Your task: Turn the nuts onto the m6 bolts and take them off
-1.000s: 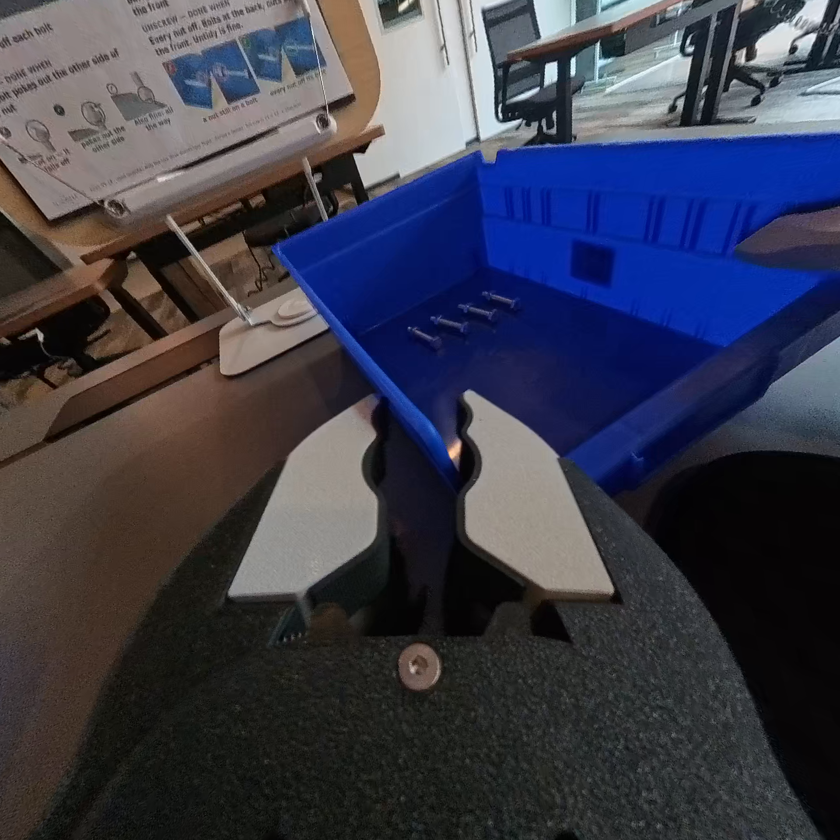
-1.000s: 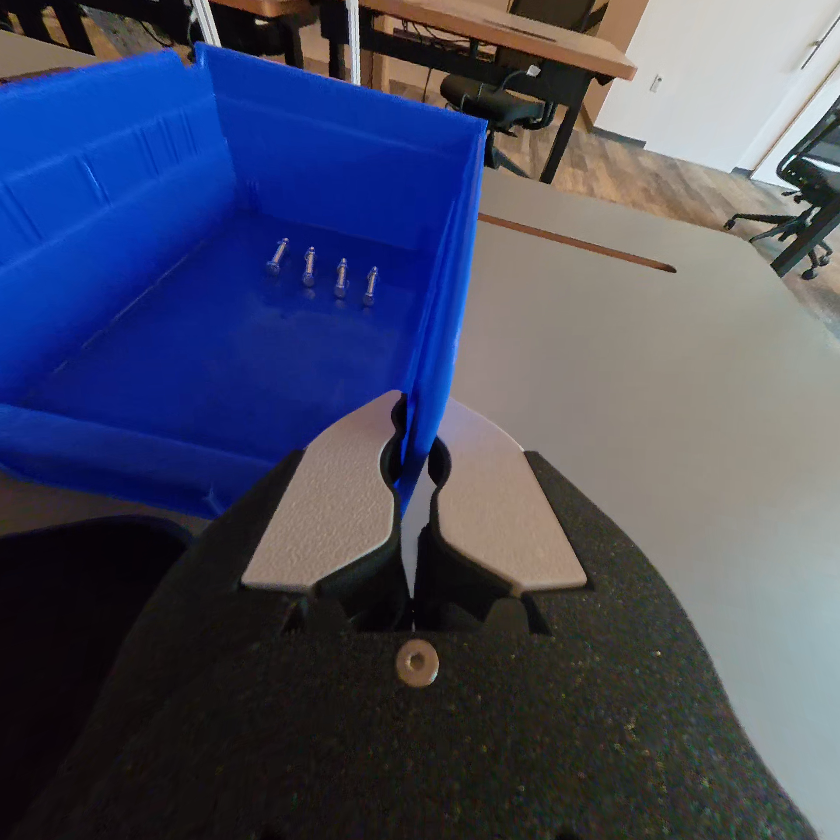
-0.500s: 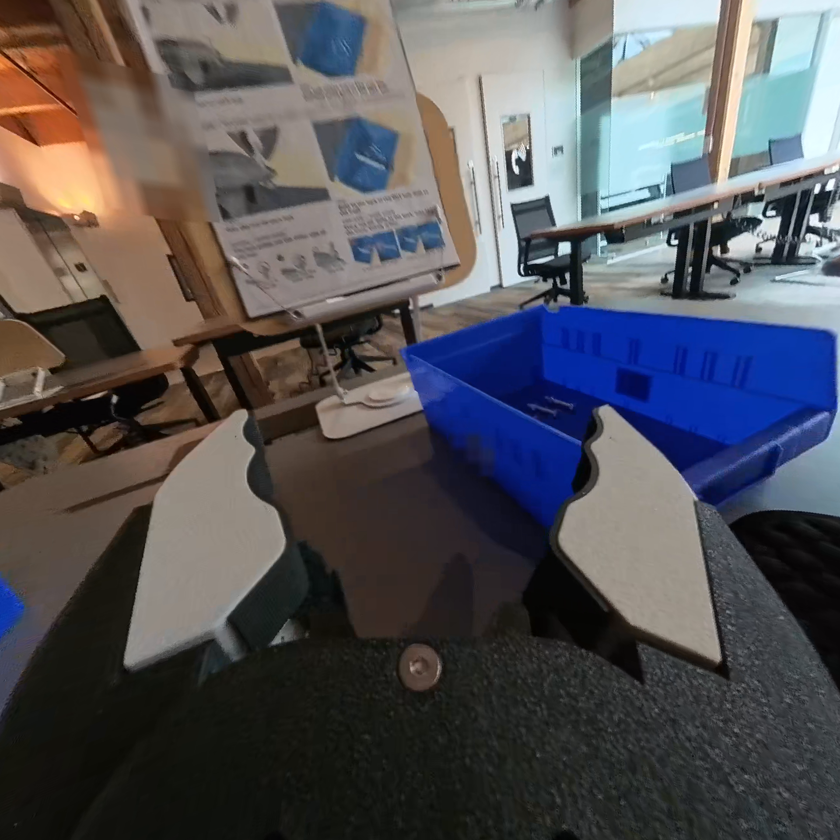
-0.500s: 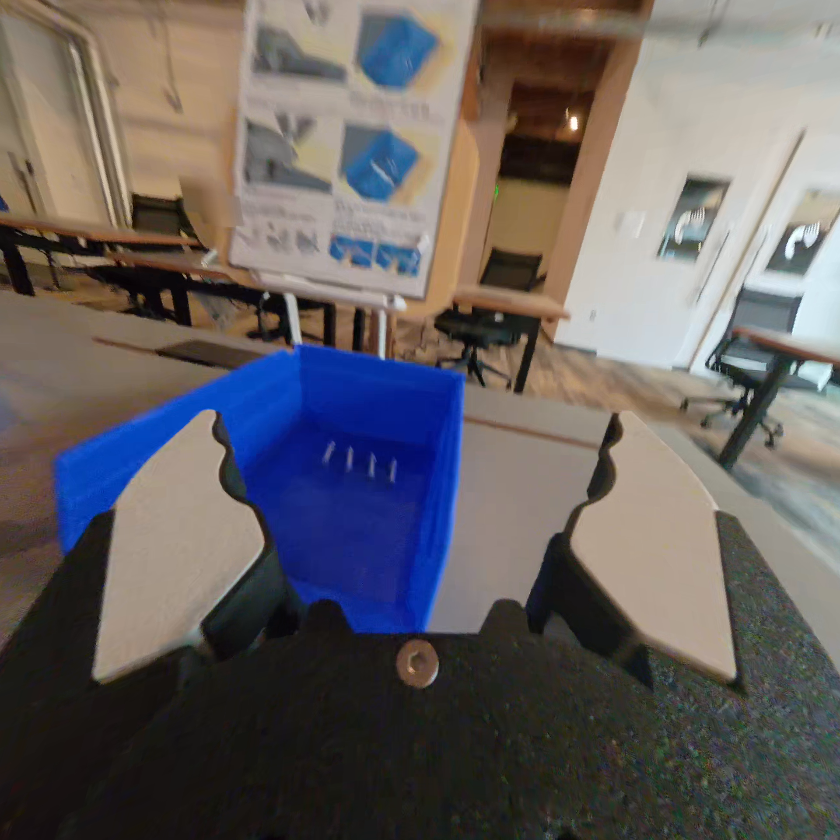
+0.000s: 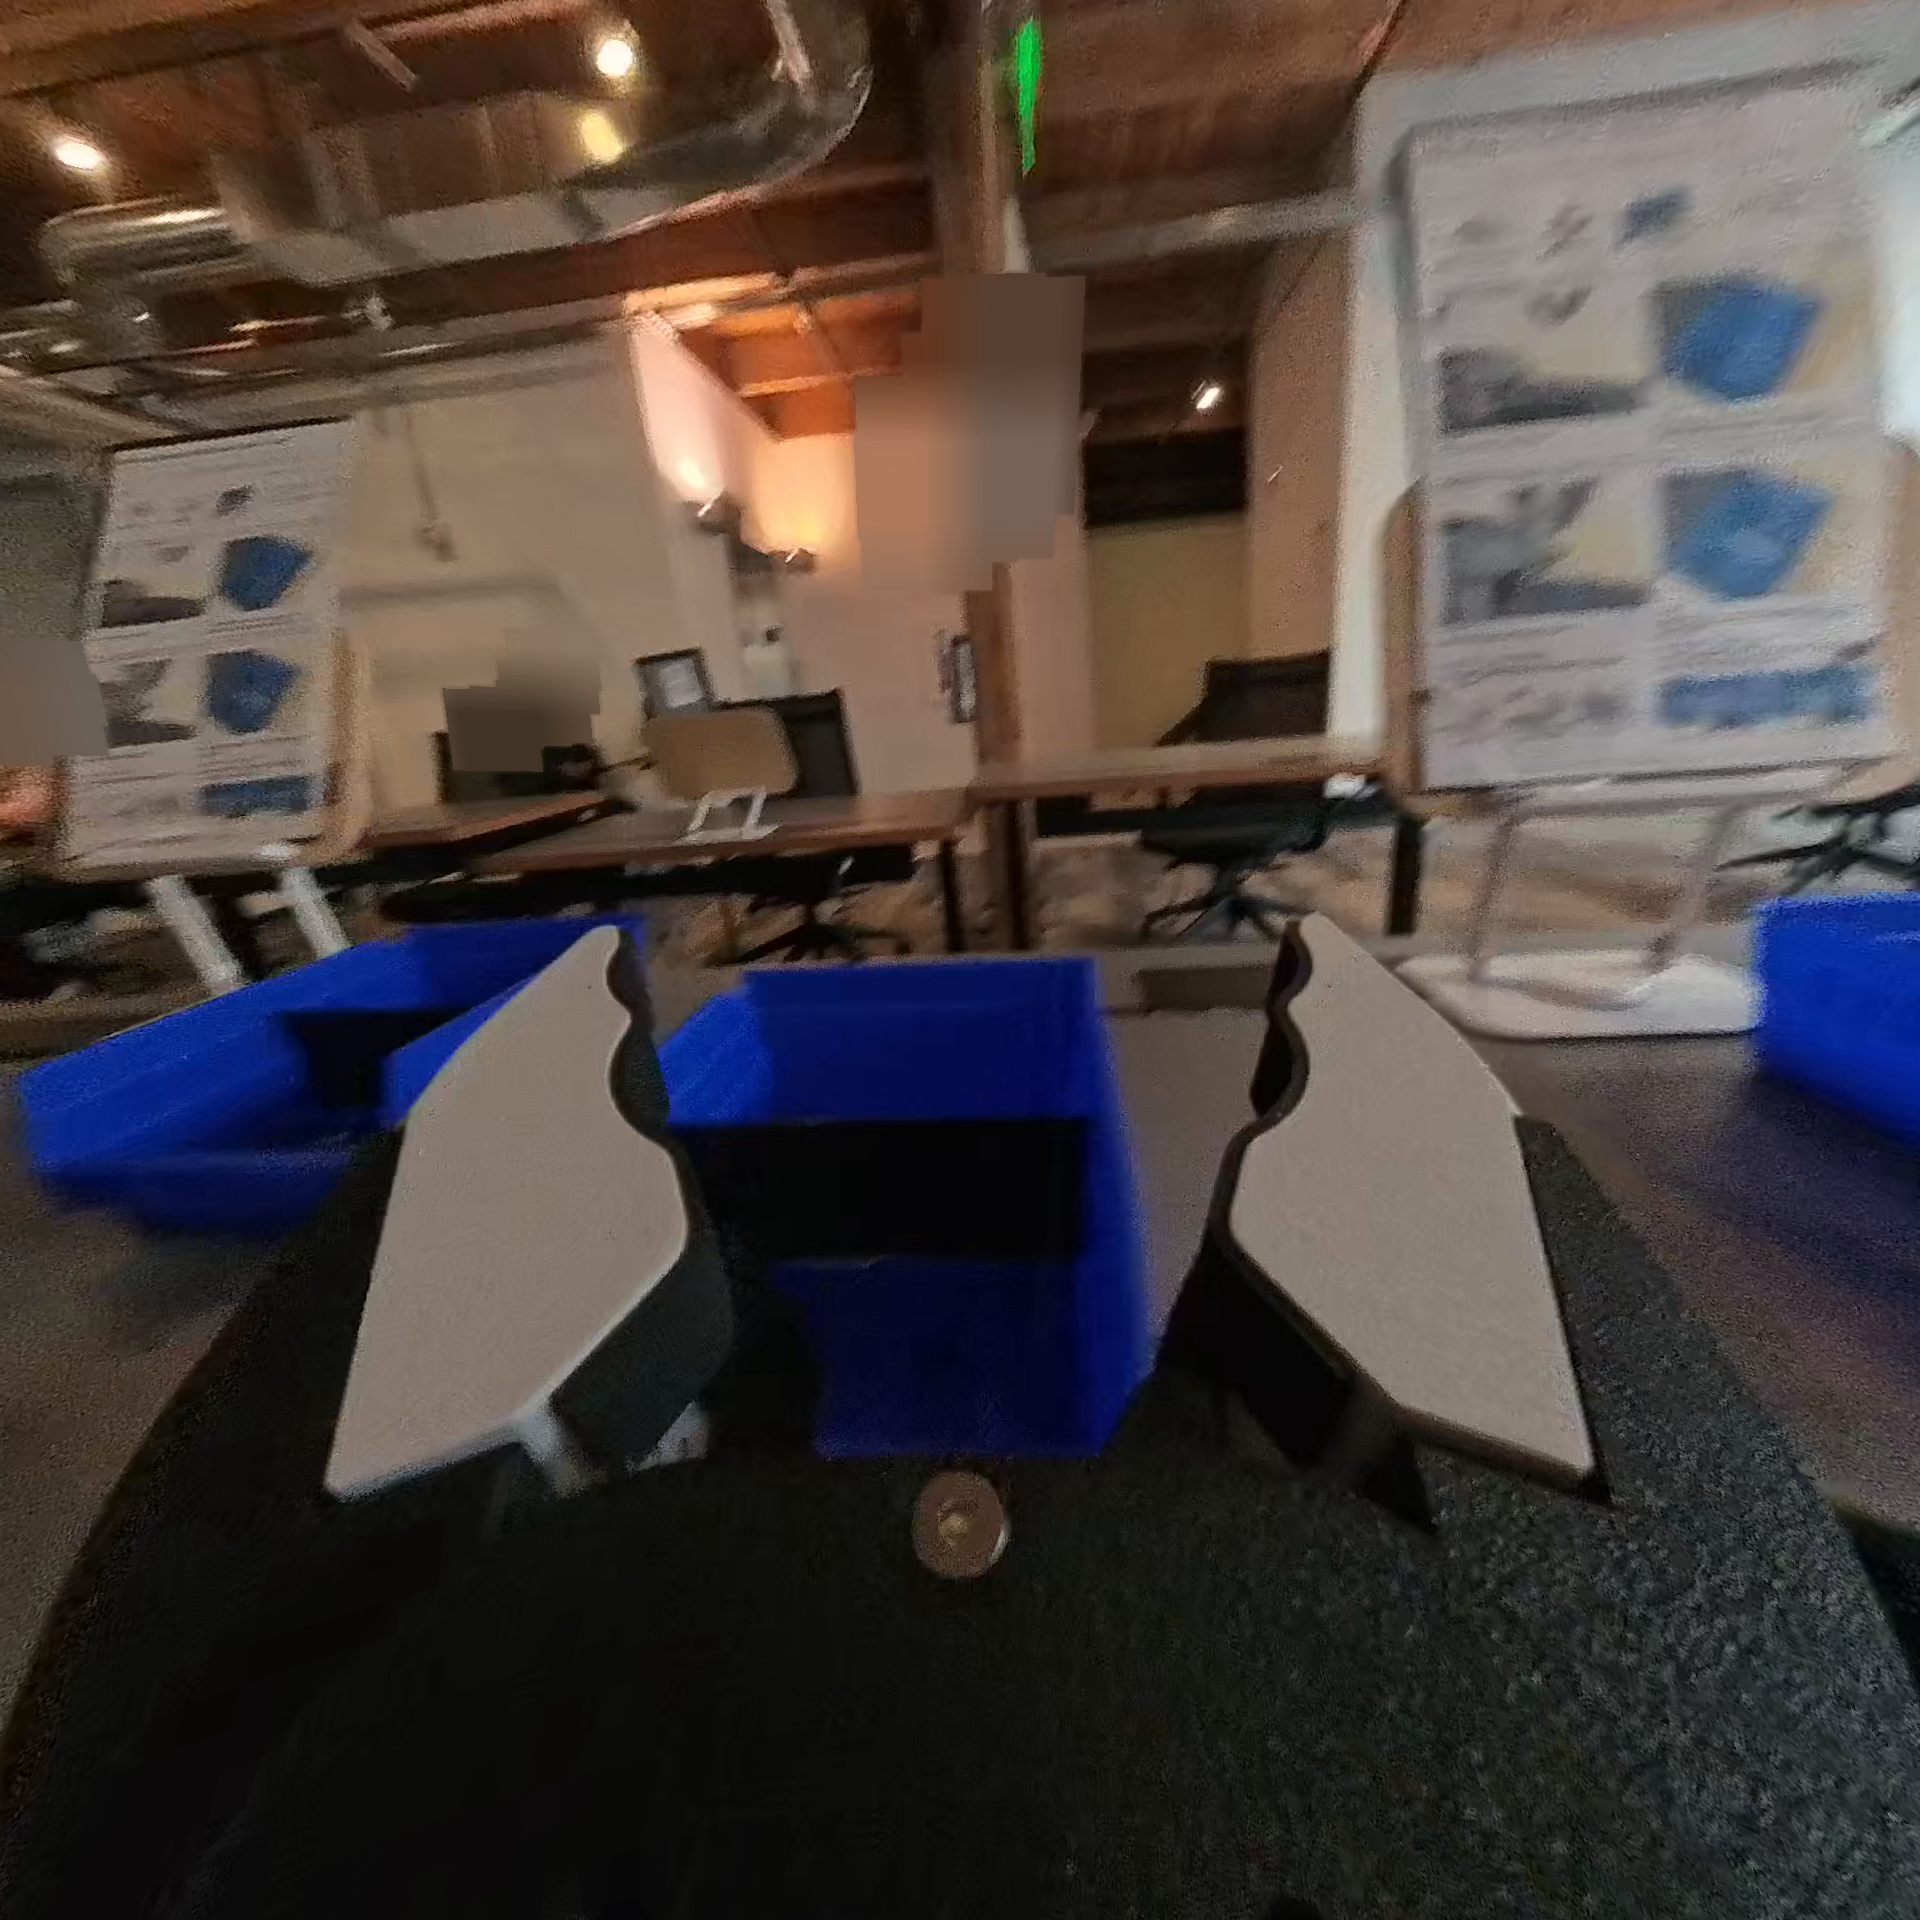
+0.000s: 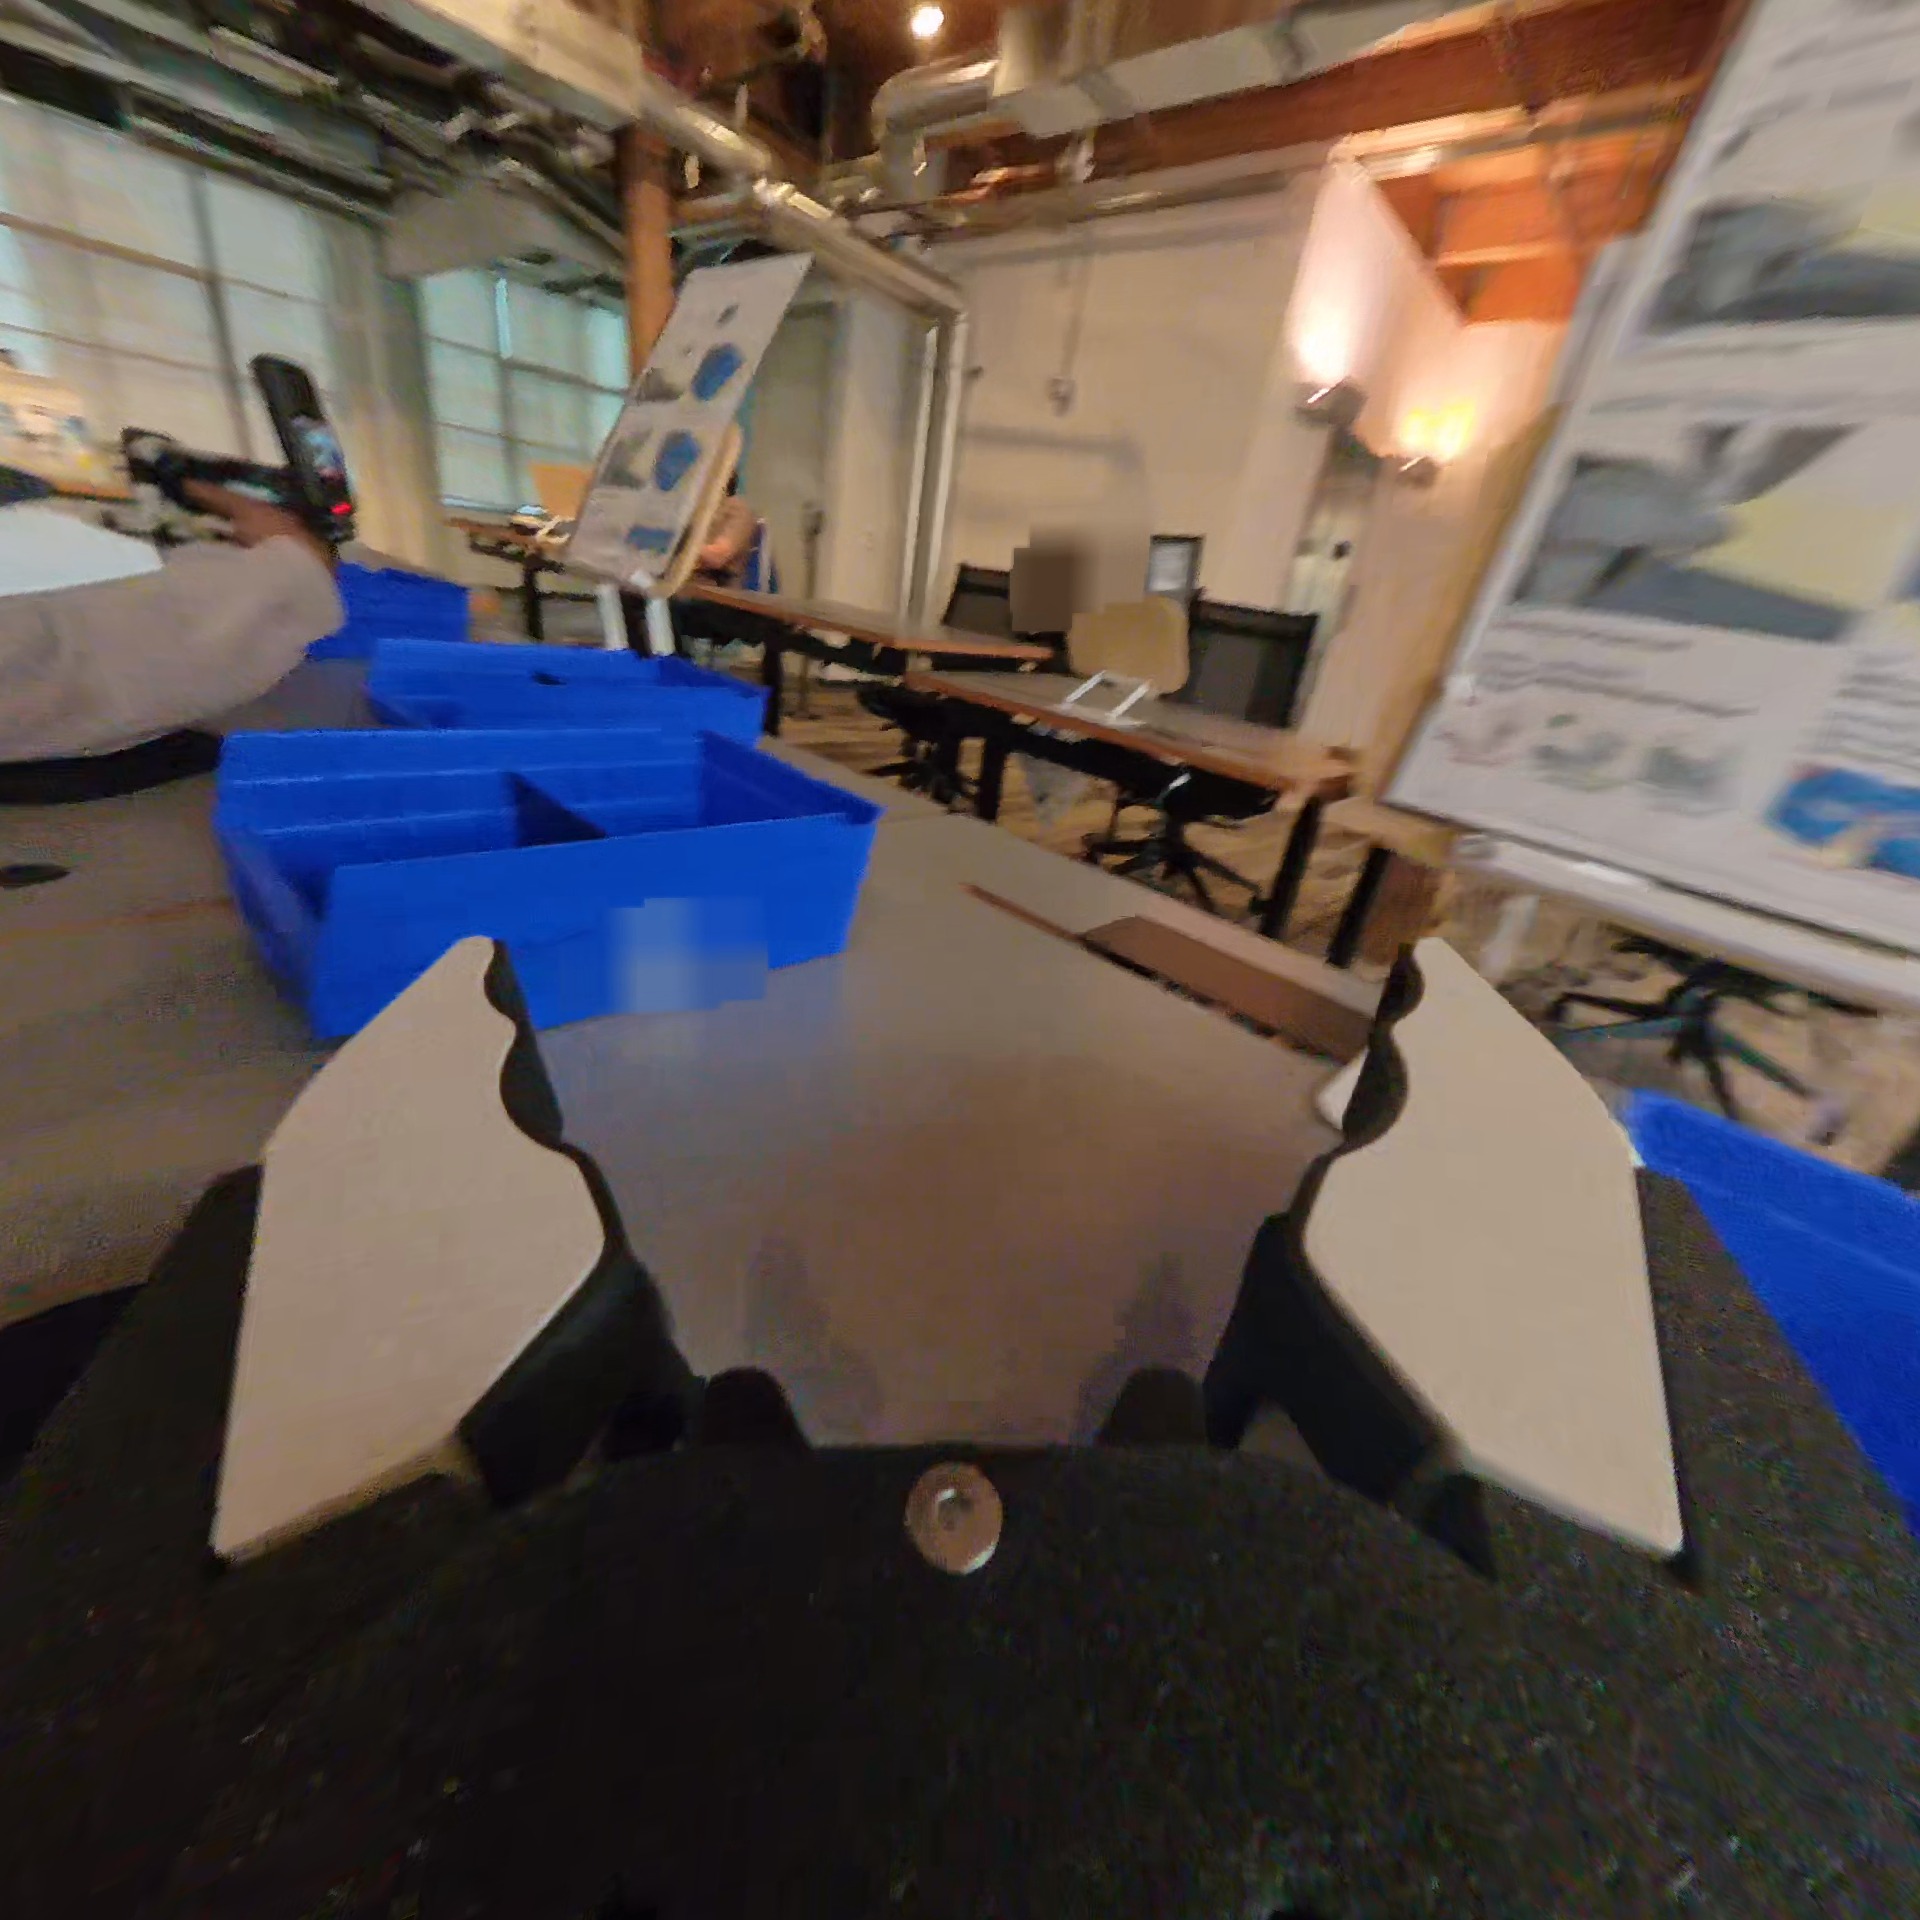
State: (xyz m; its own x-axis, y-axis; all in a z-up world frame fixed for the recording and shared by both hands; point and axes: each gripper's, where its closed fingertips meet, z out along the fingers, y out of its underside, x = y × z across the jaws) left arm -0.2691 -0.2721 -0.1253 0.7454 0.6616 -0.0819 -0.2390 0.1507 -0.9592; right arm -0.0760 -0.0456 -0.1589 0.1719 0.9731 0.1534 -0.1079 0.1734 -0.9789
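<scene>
No bolts or nuts show in either view now. My left gripper (image 5: pixel 961 935) is open and empty. It points at a small blue bin (image 5: pixel 914 1081) with a dark opening that stands close ahead on the grey table (image 5: pixel 1662 1143). My right gripper (image 6: pixel 956 951) is open wide and empty over the bare grey table (image 6: pixel 935 1143). A blue bin corner shows at the right edge of the left wrist view (image 5: pixel 1839 997) and of the right wrist view (image 6: pixel 1787 1226). Both views are motion-blurred.
A divided blue bin (image 6: pixel 540 831) stands ahead left, with another blue bin (image 6: pixel 561 686) behind it. A low blue bin (image 5: pixel 208 1070) lies at left. A poster on a white stand (image 5: pixel 1558 997) is at right. A person's sleeve (image 6: pixel 135 644) reaches in holding a black device (image 6: pixel 296 436).
Both grippers were shut on the side walls of the large blue bin holding the bolts. They let go, opened wide and swung left, so bin and bolts left the middle of view.
</scene>
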